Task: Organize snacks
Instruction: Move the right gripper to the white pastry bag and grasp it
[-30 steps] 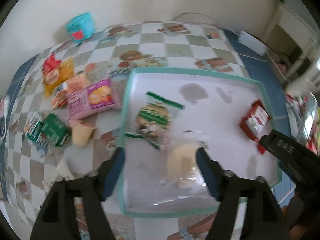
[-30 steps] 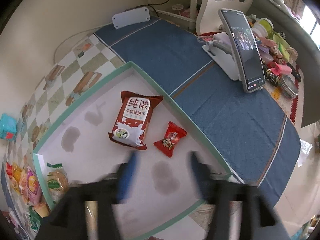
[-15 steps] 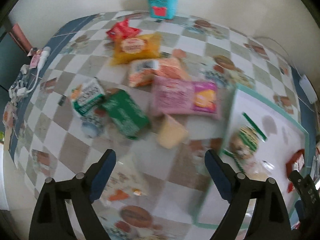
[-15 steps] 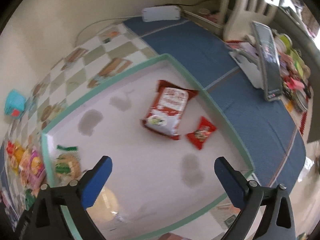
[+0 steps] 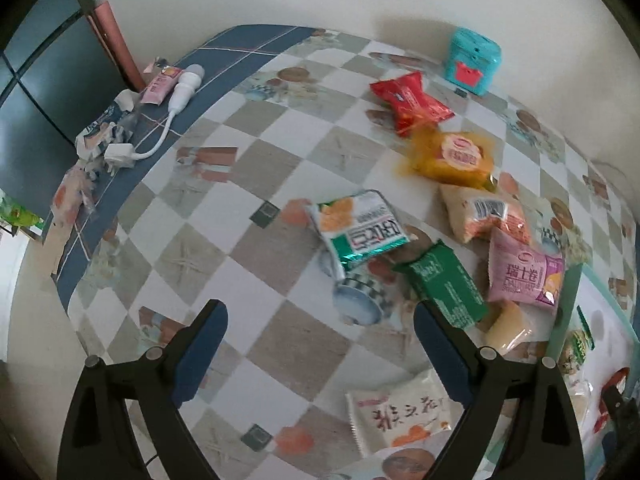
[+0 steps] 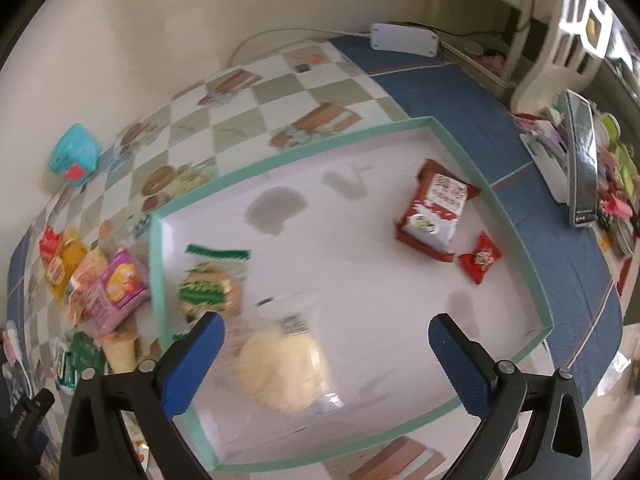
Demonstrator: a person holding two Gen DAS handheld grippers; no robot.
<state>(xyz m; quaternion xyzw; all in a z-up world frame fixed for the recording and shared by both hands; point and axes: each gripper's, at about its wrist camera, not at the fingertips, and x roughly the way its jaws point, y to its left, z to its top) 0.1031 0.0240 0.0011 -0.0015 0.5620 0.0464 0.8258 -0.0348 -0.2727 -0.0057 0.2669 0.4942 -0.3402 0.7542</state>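
Observation:
My left gripper is open and empty above the checkered table. Loose snack packs lie ahead of it: a green-and-white pack, a dark green pack, a pink pack, an orange pack, a red pack and a white pack near its right finger. My right gripper is open and empty over the teal-rimmed tray. The tray holds a clear bag of pale bread, a green-striped bag, a red-brown milk biscuit pack and a small red candy.
A teal box stands by the wall. A white charger and papers lie on the blue cloth at the table's left edge. A phone on a stand and clutter sit right of the tray. A white power strip lies behind it.
My left gripper has swung left from above the tray to above the loose snacks on the table. My right gripper has pulled back and turned left, bringing the bread bag between its fingers' view.

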